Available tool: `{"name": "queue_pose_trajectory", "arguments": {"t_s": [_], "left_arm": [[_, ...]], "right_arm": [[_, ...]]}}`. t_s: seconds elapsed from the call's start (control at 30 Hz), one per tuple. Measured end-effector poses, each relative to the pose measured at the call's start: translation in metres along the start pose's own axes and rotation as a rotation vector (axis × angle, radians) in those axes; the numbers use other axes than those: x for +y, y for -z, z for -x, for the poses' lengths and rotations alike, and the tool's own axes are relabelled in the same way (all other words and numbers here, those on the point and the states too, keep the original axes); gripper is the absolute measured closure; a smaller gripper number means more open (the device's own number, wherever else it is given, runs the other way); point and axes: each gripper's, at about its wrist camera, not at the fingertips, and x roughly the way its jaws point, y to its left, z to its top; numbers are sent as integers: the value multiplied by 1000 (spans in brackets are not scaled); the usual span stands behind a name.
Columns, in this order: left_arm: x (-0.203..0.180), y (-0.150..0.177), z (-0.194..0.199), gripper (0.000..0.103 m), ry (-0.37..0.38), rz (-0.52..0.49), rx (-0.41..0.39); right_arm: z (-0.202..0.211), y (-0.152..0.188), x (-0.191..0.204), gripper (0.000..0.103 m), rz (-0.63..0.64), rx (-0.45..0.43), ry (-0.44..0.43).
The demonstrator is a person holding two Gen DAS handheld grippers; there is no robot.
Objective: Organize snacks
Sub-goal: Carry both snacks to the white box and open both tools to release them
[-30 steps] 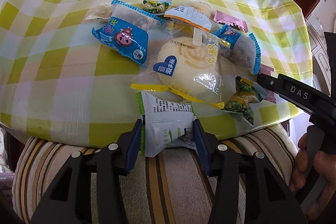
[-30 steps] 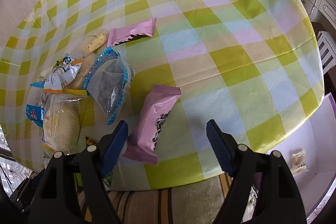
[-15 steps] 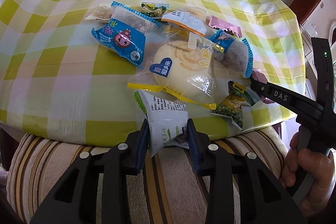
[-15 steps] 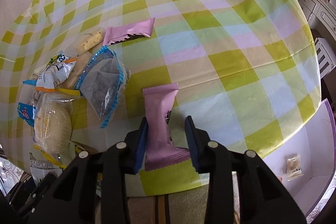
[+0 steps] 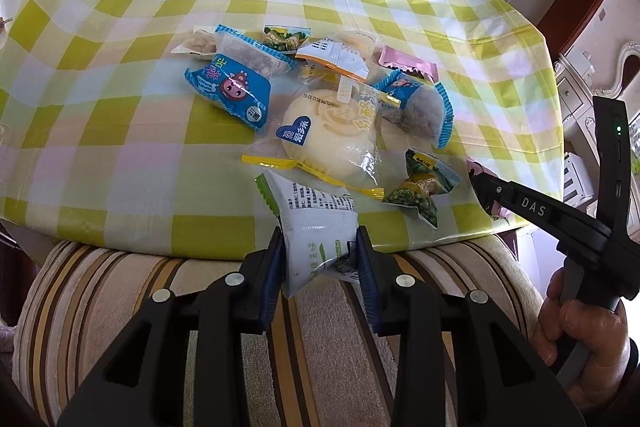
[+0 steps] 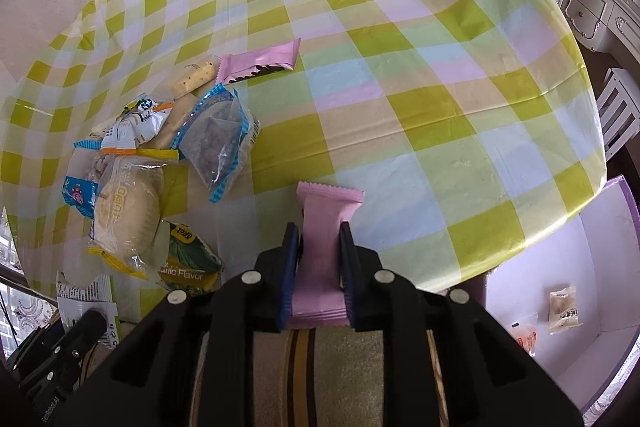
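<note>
Both grippers are holding a snack at the near edge of the table (image 6: 460, 75), which is covered in a yellow-green checked cloth. The left gripper (image 5: 320, 263) has its fingers drawn in narrow against a white packet (image 5: 316, 227) with green print, gripping it by its lower end while the top leans toward the pile. The right gripper (image 6: 319, 267) is clamped tight on a pink wrapper (image 6: 325, 231), which stands up between the blue pads (image 6: 290, 267). The rest of the snacks lie heaped together on the cloth: a round bun in a clear bag (image 5: 332, 139), a blue packet (image 5: 236, 93), a green bag (image 5: 420, 187) and a second pink wrapper (image 6: 260, 61) farther back. A striped cushion (image 5: 180, 291) sits below the table edge. Off to the right, a purple-edged box (image 6: 600, 267) holds a couple of small packets (image 6: 564, 307).
</note>
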Motion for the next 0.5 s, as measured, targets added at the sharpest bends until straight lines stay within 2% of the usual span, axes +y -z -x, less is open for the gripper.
{"name": "queue_pose_trajectory", "arguments": {"t_s": [0.5], "left_arm": [[-40,9,17,70,65,-96,-33]], "right_arm": [[42,23,-29,83,-23,-48,-23]]}}
